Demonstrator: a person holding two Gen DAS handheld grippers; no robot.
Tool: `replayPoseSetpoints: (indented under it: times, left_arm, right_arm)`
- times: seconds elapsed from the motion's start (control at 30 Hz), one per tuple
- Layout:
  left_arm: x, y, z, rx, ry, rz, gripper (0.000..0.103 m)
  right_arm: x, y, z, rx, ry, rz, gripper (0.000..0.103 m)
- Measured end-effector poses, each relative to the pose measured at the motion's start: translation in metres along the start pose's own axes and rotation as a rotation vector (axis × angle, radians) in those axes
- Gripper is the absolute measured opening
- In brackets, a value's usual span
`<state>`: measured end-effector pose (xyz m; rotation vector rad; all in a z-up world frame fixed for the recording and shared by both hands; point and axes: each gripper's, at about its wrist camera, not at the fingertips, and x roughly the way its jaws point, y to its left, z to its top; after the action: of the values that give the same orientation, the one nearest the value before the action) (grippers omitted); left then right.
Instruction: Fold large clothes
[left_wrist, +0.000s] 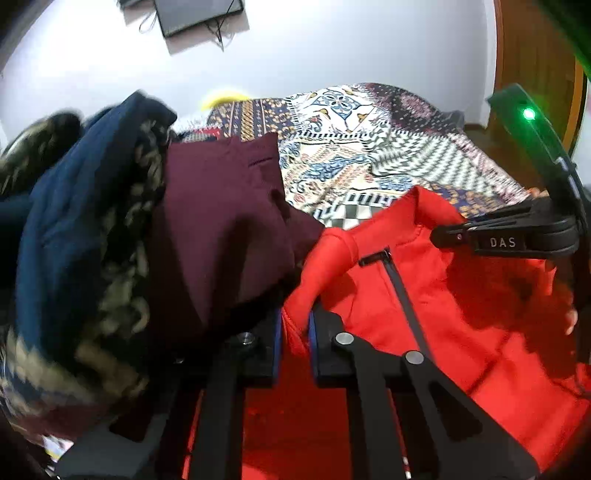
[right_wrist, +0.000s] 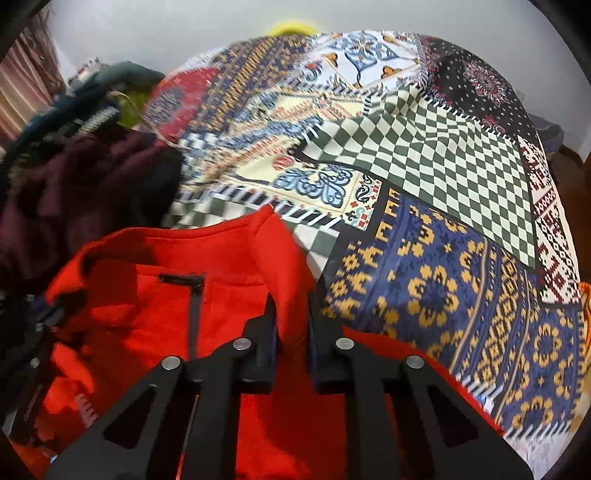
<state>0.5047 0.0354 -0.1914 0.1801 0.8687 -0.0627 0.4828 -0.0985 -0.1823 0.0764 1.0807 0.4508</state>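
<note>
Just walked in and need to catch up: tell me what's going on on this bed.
A person with a two-finger gripper in each hand is starting on a red zip-neck garment lying on the patchwork bedspread. The left gripper is shut on a fold of red fabric near the collar, and the right gripper is shut on the collar's other side. A heap of other clothes, a maroon garment and a navy patterned knit, lies beside it. Nothing is folded yet.

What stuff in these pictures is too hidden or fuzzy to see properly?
- Red jacket, left wrist view: lower part cut off by the picture's edge and covered by the left tongs.
- Clothes pile, left wrist view: blurred; separate garments hard to tell.
- Yellow thing, right wrist view: mostly hidden behind the patterned bedspread.
</note>
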Motion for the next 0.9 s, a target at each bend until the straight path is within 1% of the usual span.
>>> replayPoseSetpoints:
  times: [0.17,0.23,0.4,0.53,0.67,0.73,0.83,0.9]
  left_arm:
    - [-0.038,0.012,-0.008,-0.095,-0.005,-0.115,0.009]
    - [-0.056,0.014,-0.013,-0.117,-0.018,-0.144,0.009]
    - [-0.114,0.015,-0.031,-0.134,-0.078,-0.163,0.009]
    - [-0.153,0.014,-0.051,-0.139,-0.107,-0.185,0.009]
    - [-0.179,0.014,-0.074,-0.143,-0.113,-0.217,0.009]
    - [-0.184,0.015,-0.086,-0.143,-0.107,-0.238,0.010]
    - [-0.184,0.015,-0.108,-0.145,-0.075,-0.252,0.011]
    - [-0.180,0.014,-0.123,-0.161,-0.037,-0.276,0.012]
  right_arm:
    - [-0.049,0.011,-0.017,-0.009,-0.063,0.042,0.010]
    - [-0.070,0.019,-0.027,-0.029,-0.087,0.049,0.010]
    - [-0.121,0.041,-0.060,-0.071,-0.139,0.077,0.010]
    - [-0.147,0.058,-0.091,-0.107,-0.163,0.085,0.010]
    - [-0.157,0.068,-0.121,-0.125,-0.164,0.076,0.010]
    - [-0.156,0.072,-0.136,-0.134,-0.150,0.071,0.010]
    - [-0.153,0.071,-0.154,-0.124,-0.125,0.075,0.011]
    - [-0.152,0.069,-0.168,-0.110,-0.119,0.072,0.012]
